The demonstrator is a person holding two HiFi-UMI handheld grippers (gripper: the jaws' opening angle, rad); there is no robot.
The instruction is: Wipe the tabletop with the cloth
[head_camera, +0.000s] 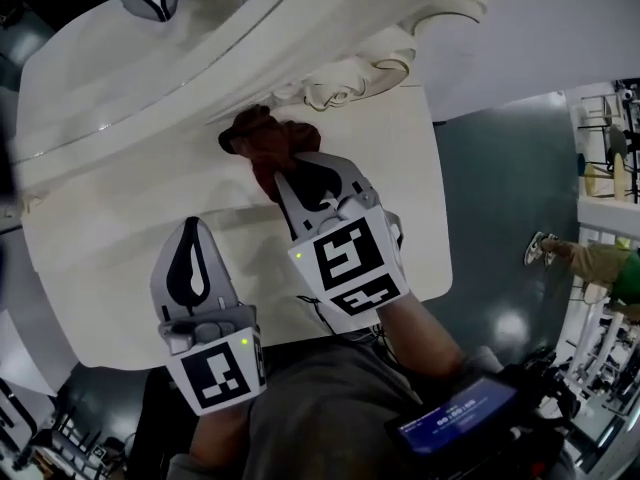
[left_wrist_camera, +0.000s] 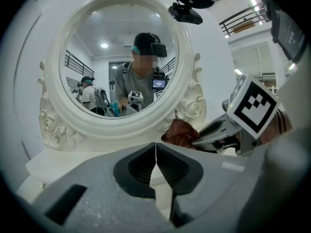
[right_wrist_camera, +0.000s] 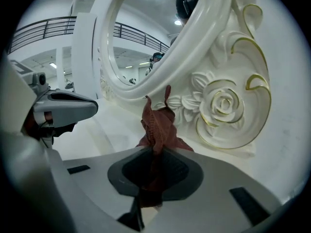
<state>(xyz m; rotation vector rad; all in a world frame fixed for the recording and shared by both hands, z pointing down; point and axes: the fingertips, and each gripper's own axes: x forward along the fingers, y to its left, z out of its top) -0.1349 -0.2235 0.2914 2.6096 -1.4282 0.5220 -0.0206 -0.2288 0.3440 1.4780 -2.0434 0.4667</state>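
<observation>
A reddish-brown cloth (head_camera: 262,140) lies bunched on the white tabletop (head_camera: 110,268), right at the foot of the ornate mirror frame. My right gripper (head_camera: 284,181) is shut on the cloth's near end. In the right gripper view the cloth (right_wrist_camera: 156,123) rises out of the closed jaws (right_wrist_camera: 158,152) toward the carved frame. My left gripper (head_camera: 190,228) hovers over the bare tabletop to the left and nearer to me, its jaws (left_wrist_camera: 156,152) shut with nothing between them. From the left gripper view, the cloth (left_wrist_camera: 180,132) and the right gripper (left_wrist_camera: 216,132) sit ahead on the right.
A large white mirror (left_wrist_camera: 121,57) with carved roses (right_wrist_camera: 223,106) stands along the table's far side, close behind the cloth. The table's right edge (head_camera: 446,238) drops to a dark floor (head_camera: 510,188). A person (head_camera: 600,263) stands off to the right.
</observation>
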